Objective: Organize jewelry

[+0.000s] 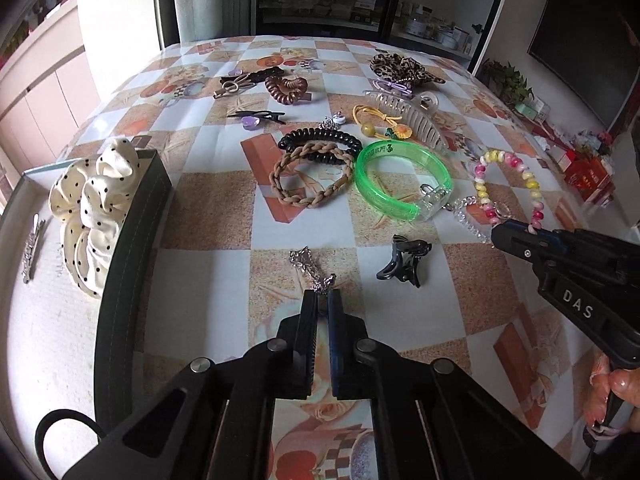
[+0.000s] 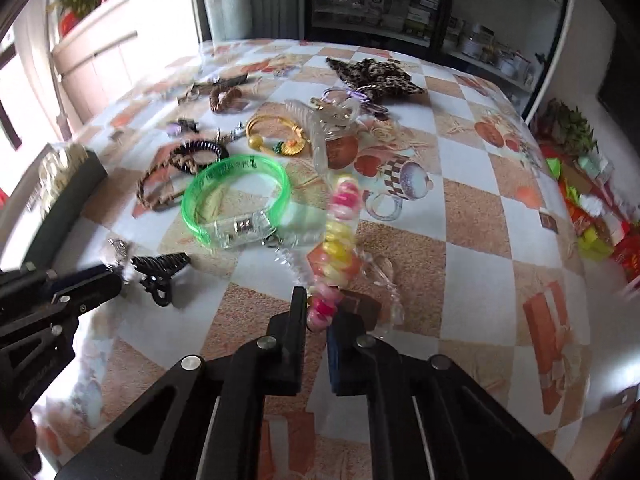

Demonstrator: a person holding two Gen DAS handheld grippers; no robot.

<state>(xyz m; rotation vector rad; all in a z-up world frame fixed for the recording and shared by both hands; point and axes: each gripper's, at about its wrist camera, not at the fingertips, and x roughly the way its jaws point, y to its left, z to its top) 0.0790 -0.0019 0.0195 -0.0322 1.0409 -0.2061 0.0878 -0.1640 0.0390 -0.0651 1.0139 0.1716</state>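
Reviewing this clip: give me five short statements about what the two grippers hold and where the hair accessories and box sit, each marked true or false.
1. The left gripper is shut on the silver chain. True.
2. The right gripper is open, with nothing between its fingers. False: it is shut on the pink and yellow bead bracelet.
3. The polka-dot scrunchie lies inside the dark box. True.
4. The green bangle is in the box. False: it lies on the checked tablecloth, beside the braided tan hair tie.
5. The black claw clip lies on the tablecloth between the two grippers. True.
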